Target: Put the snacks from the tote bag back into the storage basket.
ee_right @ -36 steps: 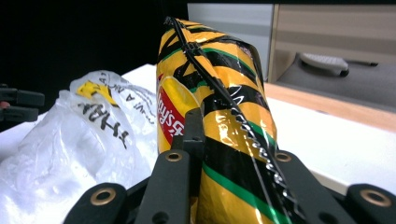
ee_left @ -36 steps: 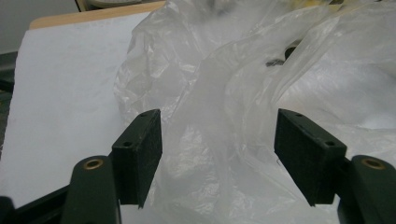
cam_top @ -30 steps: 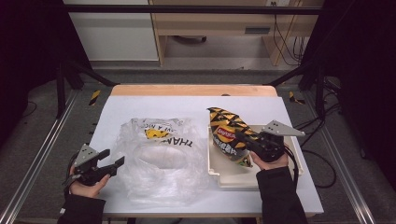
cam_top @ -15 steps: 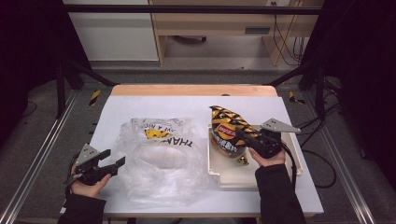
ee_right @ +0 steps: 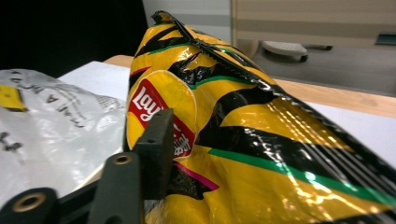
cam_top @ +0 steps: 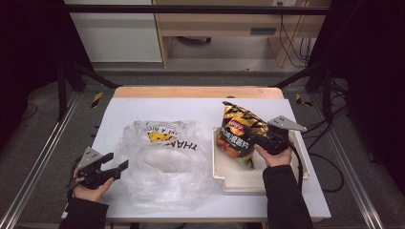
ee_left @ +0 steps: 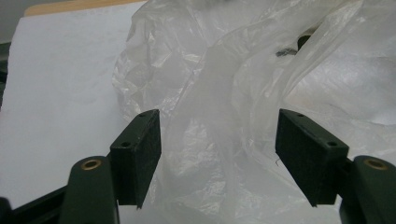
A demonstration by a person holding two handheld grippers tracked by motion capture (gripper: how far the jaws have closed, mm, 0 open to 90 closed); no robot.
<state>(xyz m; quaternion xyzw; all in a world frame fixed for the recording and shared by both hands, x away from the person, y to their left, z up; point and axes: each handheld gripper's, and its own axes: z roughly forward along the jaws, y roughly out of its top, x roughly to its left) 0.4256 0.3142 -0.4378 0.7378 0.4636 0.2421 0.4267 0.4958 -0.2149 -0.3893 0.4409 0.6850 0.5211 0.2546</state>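
Both sleeves (cam_top: 282, 198) at the bottom of the high view are dark, almost black. Each hand carries a black gripper topped by a grey three-cornered plate: the left gripper (cam_top: 114, 168) at lower left, the right gripper (cam_top: 253, 139) at centre right, trailing a black cable. The jaws are flat matte-black blocks with small screw holes and brass-ringed pivots.

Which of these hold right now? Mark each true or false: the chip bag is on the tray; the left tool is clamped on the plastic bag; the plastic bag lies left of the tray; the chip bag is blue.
1. The chip bag is on the tray: true.
2. The left tool is clamped on the plastic bag: false, its jaws stand open beside it.
3. The plastic bag lies left of the tray: true.
4. The chip bag is blue: false, it is yellow and black.
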